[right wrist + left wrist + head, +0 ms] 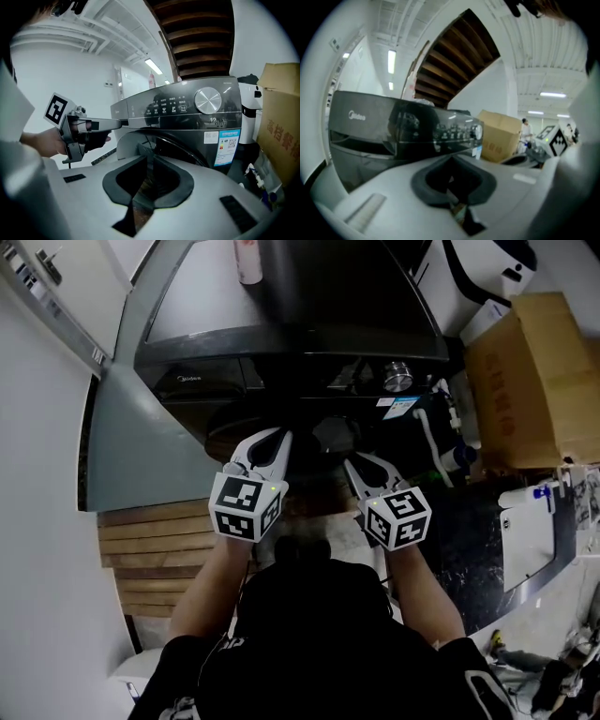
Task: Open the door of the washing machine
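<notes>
The dark washing machine (281, 343) stands in front of me, with a silver knob (397, 378) on its control panel. Below the panel its round door (242, 432) seems to stand ajar, swung toward the left. My left gripper (277, 439) hangs in front of the door with jaws shut and empty; its own view (451, 178) looks at the panel (436, 131). My right gripper (356, 465) is slightly open with nothing in the narrow slit between its jaws (146, 180). Its view shows the knob (207, 100), the door rim (187, 150) and the left gripper (89, 126) near the panel's left end.
A large cardboard box (534, 381) stands right of the machine, with hoses and a bottle (441, 446) between them. A white container (248, 263) sits on the machine's top. Wooden slats (155, 549) lie at the lower left beside a white wall (37, 474).
</notes>
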A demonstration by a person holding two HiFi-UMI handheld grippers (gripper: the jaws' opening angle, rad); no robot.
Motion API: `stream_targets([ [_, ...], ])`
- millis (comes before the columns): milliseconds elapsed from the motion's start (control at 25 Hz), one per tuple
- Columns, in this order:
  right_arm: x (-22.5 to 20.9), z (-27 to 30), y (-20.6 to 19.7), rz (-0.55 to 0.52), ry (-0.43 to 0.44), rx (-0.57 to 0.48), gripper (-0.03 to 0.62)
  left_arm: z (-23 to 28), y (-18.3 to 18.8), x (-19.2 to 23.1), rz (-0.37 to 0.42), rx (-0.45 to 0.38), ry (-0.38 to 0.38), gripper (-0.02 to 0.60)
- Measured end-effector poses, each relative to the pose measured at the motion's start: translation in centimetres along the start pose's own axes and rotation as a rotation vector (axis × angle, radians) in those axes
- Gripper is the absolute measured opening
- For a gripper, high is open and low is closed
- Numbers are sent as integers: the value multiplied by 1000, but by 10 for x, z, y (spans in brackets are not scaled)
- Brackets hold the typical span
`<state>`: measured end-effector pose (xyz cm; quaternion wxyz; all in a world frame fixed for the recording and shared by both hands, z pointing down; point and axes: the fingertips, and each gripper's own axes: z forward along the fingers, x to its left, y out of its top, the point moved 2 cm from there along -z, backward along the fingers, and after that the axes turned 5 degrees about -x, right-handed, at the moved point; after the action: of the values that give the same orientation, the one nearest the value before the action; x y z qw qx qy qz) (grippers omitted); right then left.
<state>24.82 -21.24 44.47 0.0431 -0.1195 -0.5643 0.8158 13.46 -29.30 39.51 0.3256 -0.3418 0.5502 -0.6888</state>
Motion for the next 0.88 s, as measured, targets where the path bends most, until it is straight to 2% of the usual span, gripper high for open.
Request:
stream_targets([
  [160,4,12,0,-37,-14,22,51,11,-3,6,40,20,-41,8],
  [320,-11,20,3,-46,-19,35,74,23,0,3,40,19,-56,8],
  [520,-44,26,7,-78,-41,40,92,36,4,2,28,36,-40,8],
  [680,-76,31,9,-87,-24,88,156,47,10,-3,33,39,-16,8],
  [880,-97,45,9,-187,17,163,169,57,11,-12,43,52,-4,8],
])
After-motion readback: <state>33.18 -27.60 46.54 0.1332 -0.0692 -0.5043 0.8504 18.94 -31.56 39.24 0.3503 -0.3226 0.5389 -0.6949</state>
